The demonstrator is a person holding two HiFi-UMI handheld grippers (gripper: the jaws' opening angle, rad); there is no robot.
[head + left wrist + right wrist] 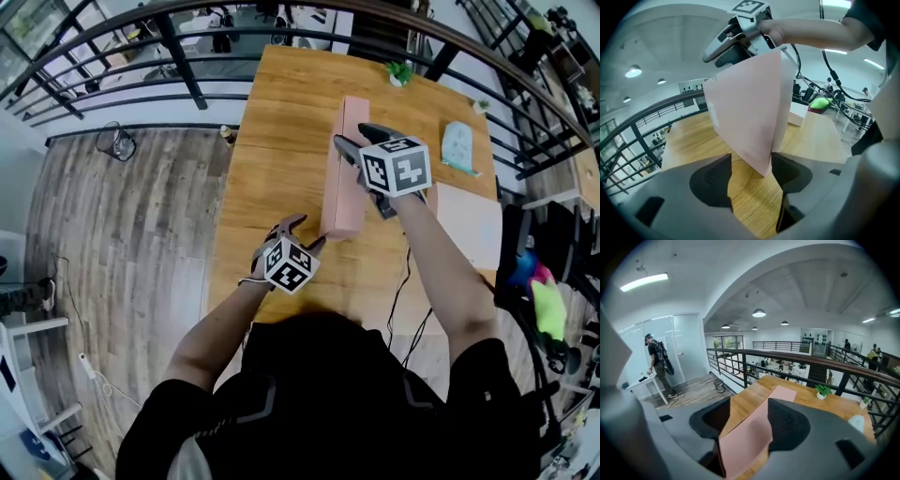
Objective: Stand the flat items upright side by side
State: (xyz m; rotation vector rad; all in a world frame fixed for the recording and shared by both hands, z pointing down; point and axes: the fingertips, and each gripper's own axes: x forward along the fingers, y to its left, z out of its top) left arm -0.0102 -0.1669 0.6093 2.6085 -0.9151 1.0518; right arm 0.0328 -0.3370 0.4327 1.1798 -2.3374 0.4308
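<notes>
A long pink flat item [342, 178] stands on its edge along the middle of the wooden table [272, 141]. My left gripper [305, 232] is at its near end, low by the tabletop. In the left gripper view the item's lower corner [750, 112] sits between the jaws of the left gripper [751, 161], close to the right jaw, with bare wood showing beside the left jaw. A paler sheet shows behind the pink face. My right gripper [354, 136] straddles the top edge further along. There the pink item [750, 437] runs between the spread jaws of the right gripper [747, 406], unpressed.
A white flat box [469, 225] lies at the table's right side, with a pale blue-green object [458, 142] behind it and a small potted plant [400, 72] at the far edge. A black cable [403, 281] trails off the near edge. A dark railing [141, 98] runs along the far side.
</notes>
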